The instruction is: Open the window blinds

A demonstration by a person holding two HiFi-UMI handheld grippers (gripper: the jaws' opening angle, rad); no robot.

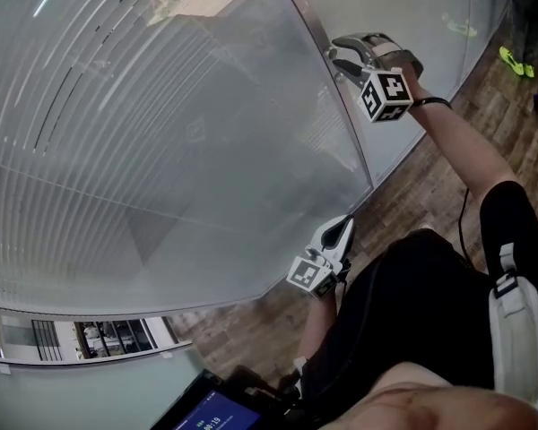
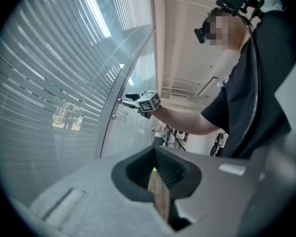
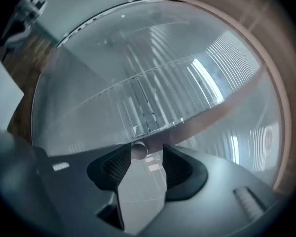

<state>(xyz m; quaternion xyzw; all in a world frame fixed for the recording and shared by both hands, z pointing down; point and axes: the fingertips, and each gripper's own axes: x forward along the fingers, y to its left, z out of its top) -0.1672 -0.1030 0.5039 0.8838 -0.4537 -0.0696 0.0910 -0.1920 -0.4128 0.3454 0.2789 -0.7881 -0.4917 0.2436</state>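
The window blinds (image 1: 161, 133) are thin horizontal slats sealed behind glass, their slats nearly closed. A small round metal knob (image 3: 138, 150) sticks out of the frame strip (image 1: 341, 106) at the pane's right edge. My right gripper (image 1: 341, 58) is raised to that knob with its jaws open around it; the knob sits near the left pad, apart from the right pad. In the right gripper view the right gripper (image 3: 147, 154) points straight at the glass. My left gripper (image 1: 345, 227) hangs lower beside the pane, shut and holding nothing. The left gripper view shows the left gripper (image 2: 155, 169) and, further off, the right gripper (image 2: 128, 98) at the frame.
Wooden floor (image 1: 412, 195) runs along the foot of the glass wall. A dark device with a lit blue screen (image 1: 206, 415) is at the bottom edge. Bright yellow-green shoes (image 1: 516, 61) lie at the far right. A second small knob (image 2: 113, 116) sits lower on the frame.
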